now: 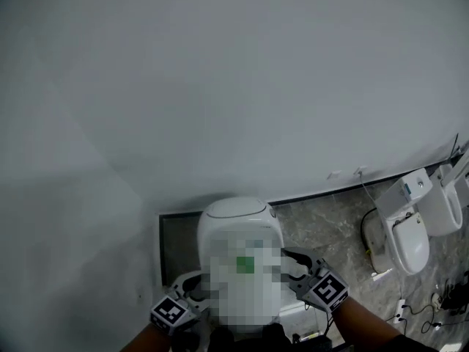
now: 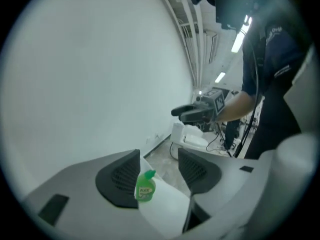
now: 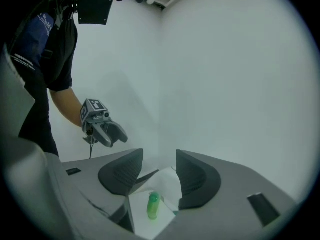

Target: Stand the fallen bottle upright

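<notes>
- Left tool point(image 2: 159, 158): released. Its two dark pads stand apart with only air between them, and they press on nothing.
- Right tool point(image 3: 159, 159): also released, with the pads apart and the gap bare.
- In the head view the two tools flank the white toilet point(image 1: 234, 213), the left one at its left side and the right one at its right. Each angles inward over it, so each shows up in the other's gripper view.
- The green bottle point(image 2: 145, 186) is on the flat white top of the toilet, between the two tools and well below and beyond their tips. It shows through each gap but touches neither tool. In the head view a mosaic patch covers that spot.
- Long axis: in the left gripper view the bottle stands with its cap up and its label facing that tool. In the right gripper view point(image 3: 153, 205) it is seen more from above, again with the cap at the upper end. By my reading it is already upright, so the task looks done rather than pending.
- Bearing: from the left tool the bottle lies ahead and down, toward the left pad's side of the gap. From the right tool it lies ahead and down, nearly centred.
- Nearer hand: probably the left, since the bottle looks larger there, though the margin is slight.
- Any further move would have to come down from above, and a sideways sweep could knock the bottle over.
</notes>
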`<control>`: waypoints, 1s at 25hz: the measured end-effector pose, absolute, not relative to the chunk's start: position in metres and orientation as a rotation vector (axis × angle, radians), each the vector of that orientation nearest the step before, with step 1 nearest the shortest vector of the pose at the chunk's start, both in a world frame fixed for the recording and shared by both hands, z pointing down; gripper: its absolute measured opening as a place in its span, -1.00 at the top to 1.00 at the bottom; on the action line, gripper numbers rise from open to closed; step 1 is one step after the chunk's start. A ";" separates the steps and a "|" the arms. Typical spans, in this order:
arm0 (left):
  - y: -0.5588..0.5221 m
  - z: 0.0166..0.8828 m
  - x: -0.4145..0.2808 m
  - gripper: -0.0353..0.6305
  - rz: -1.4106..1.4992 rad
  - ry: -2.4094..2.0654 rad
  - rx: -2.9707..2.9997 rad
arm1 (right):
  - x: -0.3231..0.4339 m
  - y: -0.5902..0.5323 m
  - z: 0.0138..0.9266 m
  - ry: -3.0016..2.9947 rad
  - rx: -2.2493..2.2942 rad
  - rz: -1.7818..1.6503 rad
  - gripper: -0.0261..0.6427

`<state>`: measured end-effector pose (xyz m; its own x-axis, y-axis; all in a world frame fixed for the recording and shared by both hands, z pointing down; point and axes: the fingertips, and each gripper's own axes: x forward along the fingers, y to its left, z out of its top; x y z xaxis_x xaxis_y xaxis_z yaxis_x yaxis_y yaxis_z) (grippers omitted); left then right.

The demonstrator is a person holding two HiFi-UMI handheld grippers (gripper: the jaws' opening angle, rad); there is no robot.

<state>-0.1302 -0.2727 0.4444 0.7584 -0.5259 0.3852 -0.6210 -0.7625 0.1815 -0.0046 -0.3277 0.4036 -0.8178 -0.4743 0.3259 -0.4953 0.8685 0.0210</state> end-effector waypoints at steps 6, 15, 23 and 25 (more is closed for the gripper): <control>-0.247 0.312 -0.159 0.39 0.052 -1.008 2.631 | 0.005 -0.293 0.297 -2.815 0.736 0.112 0.52; -0.206 0.165 -0.181 0.72 -0.250 -1.132 2.640 | 0.032 -0.260 0.178 -3.025 0.760 0.337 0.93; -0.188 0.136 -0.205 0.83 -0.331 -1.136 2.644 | 0.015 -0.252 0.142 -3.099 0.735 0.407 0.92; -0.198 0.146 -0.223 0.83 -0.328 -1.124 2.641 | -0.013 -0.263 0.154 -3.077 0.746 0.368 0.92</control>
<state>-0.2228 -0.1976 0.1457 0.6769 -0.7283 -0.1068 -0.6715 -0.6704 0.3155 -0.0126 -0.2633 0.1536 -0.8895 -0.4567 0.0096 -0.4461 0.8639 -0.2338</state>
